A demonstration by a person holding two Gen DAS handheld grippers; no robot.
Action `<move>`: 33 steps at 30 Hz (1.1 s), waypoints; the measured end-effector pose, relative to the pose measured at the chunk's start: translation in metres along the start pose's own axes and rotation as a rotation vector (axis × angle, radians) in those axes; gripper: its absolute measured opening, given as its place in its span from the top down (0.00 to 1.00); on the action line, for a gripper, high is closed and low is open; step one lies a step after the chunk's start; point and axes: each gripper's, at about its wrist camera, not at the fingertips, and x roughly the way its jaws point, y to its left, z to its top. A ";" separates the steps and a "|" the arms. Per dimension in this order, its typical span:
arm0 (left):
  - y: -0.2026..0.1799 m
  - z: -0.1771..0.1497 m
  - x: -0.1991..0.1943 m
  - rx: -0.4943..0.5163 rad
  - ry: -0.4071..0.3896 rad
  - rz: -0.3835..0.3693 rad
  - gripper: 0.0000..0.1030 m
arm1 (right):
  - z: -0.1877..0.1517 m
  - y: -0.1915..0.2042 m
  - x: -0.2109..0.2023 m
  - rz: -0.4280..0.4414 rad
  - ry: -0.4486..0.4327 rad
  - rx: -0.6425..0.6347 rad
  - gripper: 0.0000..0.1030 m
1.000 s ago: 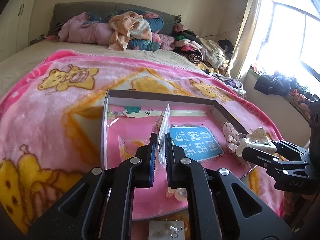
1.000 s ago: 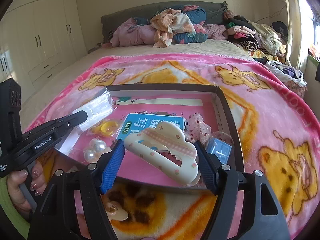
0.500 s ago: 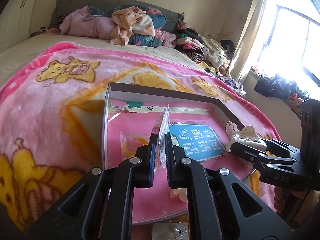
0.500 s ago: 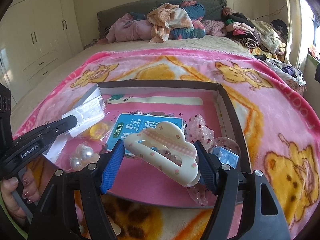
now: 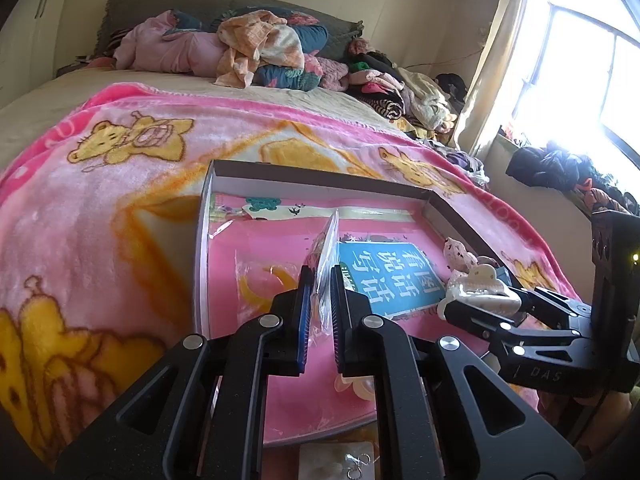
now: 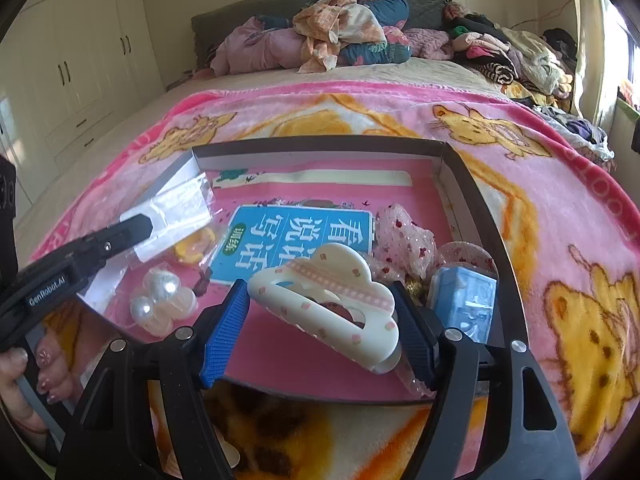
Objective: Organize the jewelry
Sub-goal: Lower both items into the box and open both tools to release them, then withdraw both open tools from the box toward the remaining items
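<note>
Left gripper (image 5: 319, 280): blue-padded fingers (image 5: 303, 316) pinching a clear plastic sleeve (image 5: 326, 248), which stands on edge over the left part of the box; seen side-on from the right wrist view (image 6: 136, 226), the sleeve (image 6: 176, 212) juts past the fingertips.

Right gripper (image 6: 320, 320): fingers pressed against both ends of a cream hair claw clip (image 6: 326, 304), cloud-shaped, with small pink dots and a checked pink band. Clip held tilted above the near right part of the box; also visible from the left wrist view (image 5: 478, 290), at the tips of the right gripper (image 5: 472, 308).

Shallow box (image 6: 472, 196): dark outer walls, pink lining, lying on a pink blanket (image 6: 560, 208) printed with yellow bears, spread on a bed.

Contents of the box:
- blue booklet (image 6: 296, 240) with white Chinese characters, flat near the middle;
- yellow ring-shaped piece (image 6: 196, 246) in clear wrap, left of the booklet;
- pearl-like beads (image 6: 160, 294) in clear wrap, near left corner;
- pink speckled fabric piece (image 6: 404, 240), right of the booklet;
- small blue packet (image 6: 464, 304), near right corner, partly behind the right finger;
- cream strip (image 6: 340, 178) along the far wall.

Outside the box, near edge: small card (image 5: 338, 460) bearing metal hooks, partly hidden below the left gripper.

Far end of the bed: heap of clothes (image 6: 340, 36).
</note>
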 end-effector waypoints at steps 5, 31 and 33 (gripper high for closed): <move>-0.002 -0.001 0.000 0.005 0.002 0.001 0.96 | -0.003 -0.001 -0.009 0.009 -0.017 0.005 0.26; -0.008 -0.001 -0.031 0.003 -0.036 0.005 0.47 | -0.019 -0.011 -0.063 0.027 -0.087 0.070 0.19; -0.010 0.000 -0.038 0.012 -0.049 0.010 0.47 | -0.020 -0.011 -0.069 0.028 -0.097 0.072 0.18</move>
